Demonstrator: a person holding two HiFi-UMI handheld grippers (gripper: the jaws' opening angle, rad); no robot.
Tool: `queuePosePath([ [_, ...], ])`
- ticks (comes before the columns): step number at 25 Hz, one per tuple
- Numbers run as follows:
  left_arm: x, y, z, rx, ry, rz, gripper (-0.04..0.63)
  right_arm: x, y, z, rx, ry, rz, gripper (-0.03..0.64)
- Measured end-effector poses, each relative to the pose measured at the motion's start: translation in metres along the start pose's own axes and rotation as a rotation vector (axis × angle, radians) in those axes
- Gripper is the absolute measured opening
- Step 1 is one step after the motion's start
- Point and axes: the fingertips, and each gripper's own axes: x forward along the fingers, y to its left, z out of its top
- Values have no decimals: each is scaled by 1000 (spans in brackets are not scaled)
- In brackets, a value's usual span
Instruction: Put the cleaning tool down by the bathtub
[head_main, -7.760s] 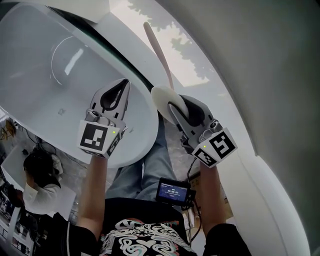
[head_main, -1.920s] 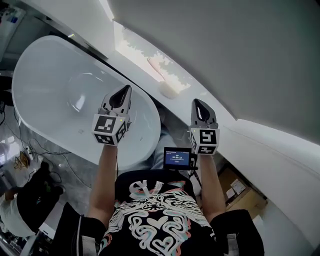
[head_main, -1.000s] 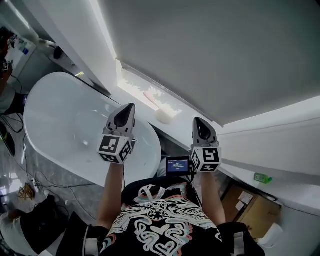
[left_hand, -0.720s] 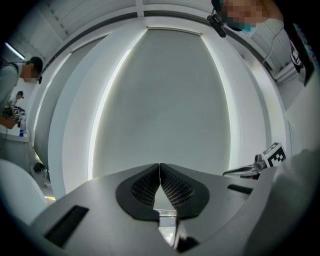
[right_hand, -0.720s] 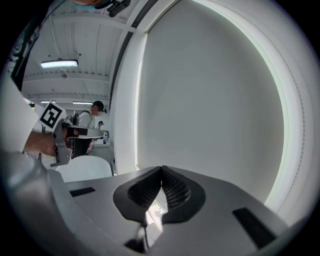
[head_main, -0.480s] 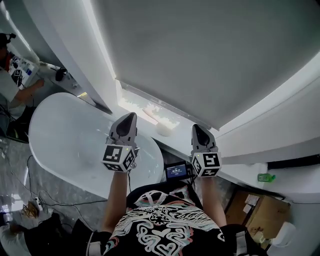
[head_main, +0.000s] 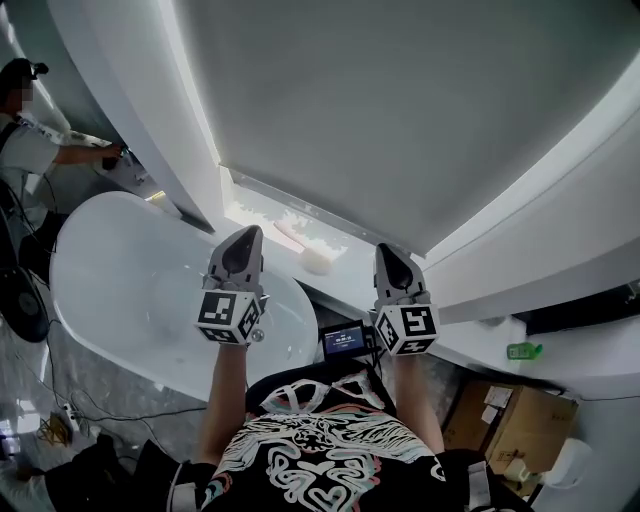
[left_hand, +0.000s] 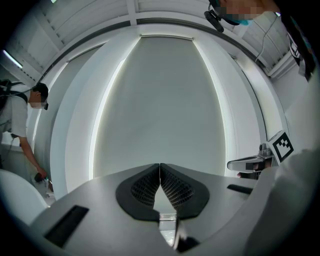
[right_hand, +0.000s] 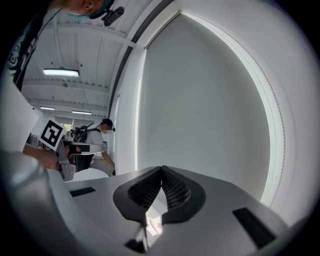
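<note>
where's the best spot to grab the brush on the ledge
Probably the handle of the brush. It is long and slim and seems to lie flat along the ledge, so come from above with the jaws across it, near the middle. The pale head looks too bulky and soft for a firm grip.

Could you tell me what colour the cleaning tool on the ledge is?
The cleaning tool is pale pink with a whitish head; clearest in the head view.

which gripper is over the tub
The left gripper, which shows against the white bathtub in the head view. The right gripper sits clear of the tub's rim, off to its side. Both are shut and empty.
</note>
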Motion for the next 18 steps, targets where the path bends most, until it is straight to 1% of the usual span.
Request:
queuePosePath([
  [7, -2, -7, -3, 40, 15, 0, 17, -4, -5, 2, -14, -5, -32, 28],
  [14, -5, -8, -3, 38, 16, 9, 17, -6, -5, 2, -6, -4, -25, 28],
  [18, -4, -9, -4, 25, 16, 16, 17, -6, -8, 2, -8, -5, -22, 28],
])
